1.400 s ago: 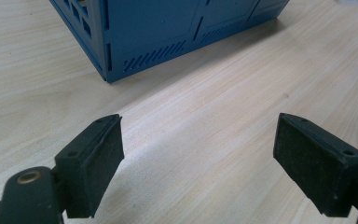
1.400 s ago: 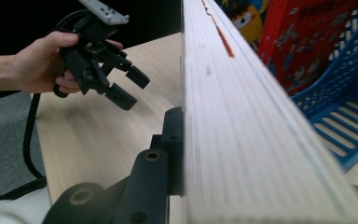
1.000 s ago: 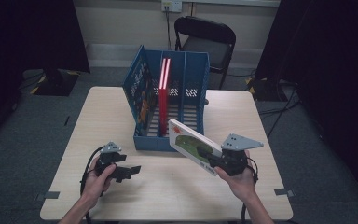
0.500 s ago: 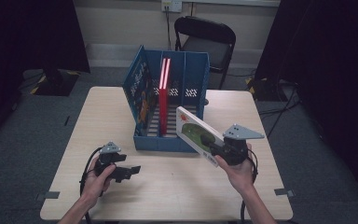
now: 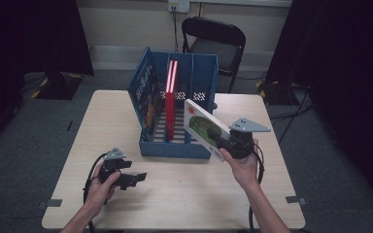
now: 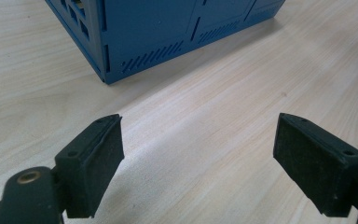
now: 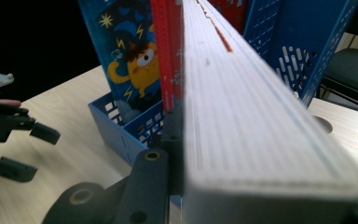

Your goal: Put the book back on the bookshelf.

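The white-covered book [image 5: 205, 130] is up off the table, pinched near its lower end by the right gripper [image 5: 227, 143], whose jaws are pressed flat against the two covers. In the right gripper view you look straight along its page edge [image 7: 256, 112], which runs away from the jaws toward the blue file rack [image 5: 200, 87]. The book is tipped, its top corner leaning toward the rack and its long axis slanting up and away from the hand (not yet upright like the ones already filed).

Just beside it, in the rack's middle slot, a red book [image 5: 170, 102] stands on end, and a cartoon-covered one [image 7: 135, 70] leans against the far wall of the left slot. The free slot on the rack's right side lies directly ahead of the held book, near its leading corner but, from what I can see, not touching it. To my eye the next move turns on swinging that long axis to vertical and lining the spine up with the gap between the red book and the rack's right wall.

The left gripper [image 5: 135, 178] sits low over the table [image 5: 184, 194] well apart from all this, its jaws spread wide with nothing between them. The right hand is clearly the nearer one.
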Demonstrator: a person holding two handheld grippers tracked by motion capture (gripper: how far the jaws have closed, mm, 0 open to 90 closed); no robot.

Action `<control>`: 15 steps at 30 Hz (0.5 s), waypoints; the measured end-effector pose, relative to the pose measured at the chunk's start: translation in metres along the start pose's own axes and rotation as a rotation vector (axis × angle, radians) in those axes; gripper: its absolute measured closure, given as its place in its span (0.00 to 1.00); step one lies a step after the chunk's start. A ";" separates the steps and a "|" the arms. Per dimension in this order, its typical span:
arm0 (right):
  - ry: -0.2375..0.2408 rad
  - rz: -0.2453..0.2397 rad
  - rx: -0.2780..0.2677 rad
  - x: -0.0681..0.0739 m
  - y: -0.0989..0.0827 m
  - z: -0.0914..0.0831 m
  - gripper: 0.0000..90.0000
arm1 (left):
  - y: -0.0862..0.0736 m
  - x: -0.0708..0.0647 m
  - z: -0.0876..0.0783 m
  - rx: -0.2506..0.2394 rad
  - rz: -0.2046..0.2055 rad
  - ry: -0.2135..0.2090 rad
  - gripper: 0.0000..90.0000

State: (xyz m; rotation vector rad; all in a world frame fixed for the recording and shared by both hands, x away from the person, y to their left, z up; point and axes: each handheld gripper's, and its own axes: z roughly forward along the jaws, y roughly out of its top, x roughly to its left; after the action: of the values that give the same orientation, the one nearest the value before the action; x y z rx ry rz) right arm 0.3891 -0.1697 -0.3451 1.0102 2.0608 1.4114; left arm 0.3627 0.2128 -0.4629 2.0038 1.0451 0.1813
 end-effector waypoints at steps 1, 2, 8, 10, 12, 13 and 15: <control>-0.009 -0.002 0.001 0.000 0.001 0.001 0.85 | 0.000 0.000 0.000 -0.001 -0.003 0.001 0.17; -0.020 -0.002 0.004 -0.002 0.003 0.003 0.85 | 0.000 0.000 0.000 0.001 -0.003 0.001 0.17; -0.067 0.022 -0.002 -0.009 0.012 0.011 0.85 | 0.000 0.000 0.001 0.004 -0.005 0.005 0.17; -0.093 0.040 0.008 -0.010 0.016 0.014 0.85 | 0.000 0.000 0.001 0.003 -0.004 0.004 0.17; -0.107 0.049 0.011 -0.011 0.018 0.017 0.85 | 0.000 -0.001 0.001 0.005 -0.002 0.002 0.17; -0.115 0.052 0.011 -0.011 0.019 0.019 0.85 | 0.000 -0.001 0.002 0.005 -0.001 -0.001 0.17; -0.130 0.053 0.009 -0.011 0.021 0.022 0.85 | 0.000 -0.001 0.002 0.008 -0.001 0.000 0.17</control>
State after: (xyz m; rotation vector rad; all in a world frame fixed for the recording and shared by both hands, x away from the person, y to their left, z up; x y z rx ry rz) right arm 0.4186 -0.1608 -0.3343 1.1378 1.9614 1.3265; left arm 0.3630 0.2113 -0.4638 2.0103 1.0479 0.1772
